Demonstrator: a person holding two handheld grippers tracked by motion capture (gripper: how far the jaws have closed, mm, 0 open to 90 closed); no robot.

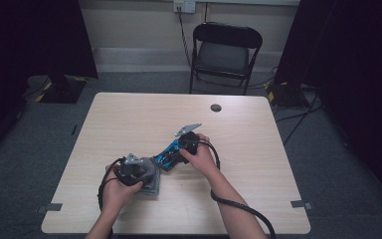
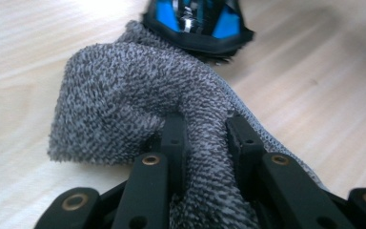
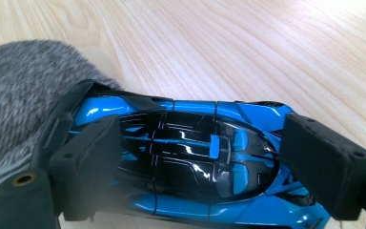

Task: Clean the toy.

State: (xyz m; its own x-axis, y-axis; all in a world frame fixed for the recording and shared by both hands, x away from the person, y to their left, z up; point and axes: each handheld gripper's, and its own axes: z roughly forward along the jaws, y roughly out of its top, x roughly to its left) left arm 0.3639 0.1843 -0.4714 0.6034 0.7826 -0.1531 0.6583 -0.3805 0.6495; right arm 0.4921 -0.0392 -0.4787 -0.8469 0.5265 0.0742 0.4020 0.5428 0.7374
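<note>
table: pale wood-grain tabletop (image 1: 129,119), all the action sits toward the near edge, a bit left of the middle
cloth: small grey knitted cloth (image 2: 124,95), bunched up on the wood near the front edge, one end rising into a fold
left gripper: left hand-held black two-jaw gripper (image 2: 205,138) has its jaws pinched tight on a ridge of that grey cloth, fabric squeezed between the pads; from above it's here (image 1: 138,172), sitting right over the cloth
toy car: glossy blue and black toy sports car (image 3: 190,157), lying on the table just right of the cloth; one end pushes into the cloth's edge, they're touching
right gripper: right hand-held gripper (image 3: 200,167) has a jaw on each side of the car; pads look right up against the bodywork, so I'd say it's got hold of it, jaws fairly wide apart
in the way: the cloth wraps around the car's end, hiding that tip
around: small dark round hole (image 1: 216,107) in the tabletop near the far edge, well apart from everything
behind: black folding chair (image 1: 225,52) past the far edge, on grey carpet
containers: can't spot any
</note>
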